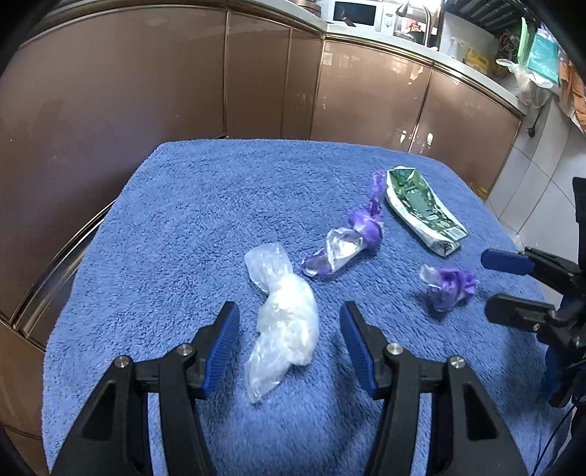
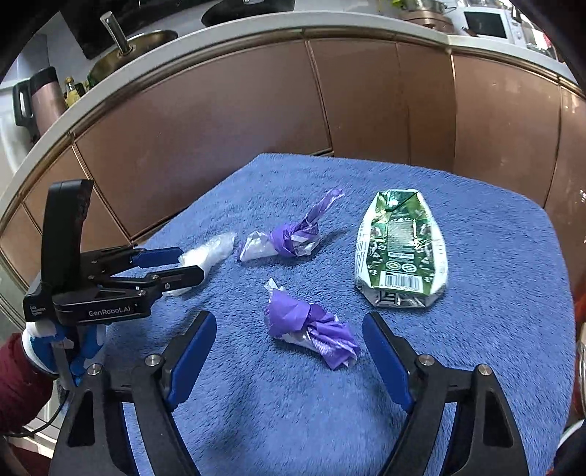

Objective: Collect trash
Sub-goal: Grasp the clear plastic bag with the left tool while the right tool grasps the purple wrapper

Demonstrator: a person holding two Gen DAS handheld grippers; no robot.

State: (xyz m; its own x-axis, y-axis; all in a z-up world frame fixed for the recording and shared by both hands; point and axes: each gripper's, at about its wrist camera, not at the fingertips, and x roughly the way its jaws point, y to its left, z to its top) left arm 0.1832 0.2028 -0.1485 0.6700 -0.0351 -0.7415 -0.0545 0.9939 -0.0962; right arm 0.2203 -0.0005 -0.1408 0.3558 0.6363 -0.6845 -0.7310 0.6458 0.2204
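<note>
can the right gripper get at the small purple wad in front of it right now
Probably yes. The right gripper is open, and the small purple wad lies on the blue towel between its fingers, nothing covering it. The green carton sits clear.

Kitchen surroundings: fittings and counter items.
Blue fleecy towel spread over a raised surface. Glossy brown cabinet doors behind it, under a pale countertop. White microwave on the counter; metal sink bowl with upright tap; dark copper-toned jug with bottles beside it; clear plastic bag near teal packaging. Pale floor tiles at right.
</note>
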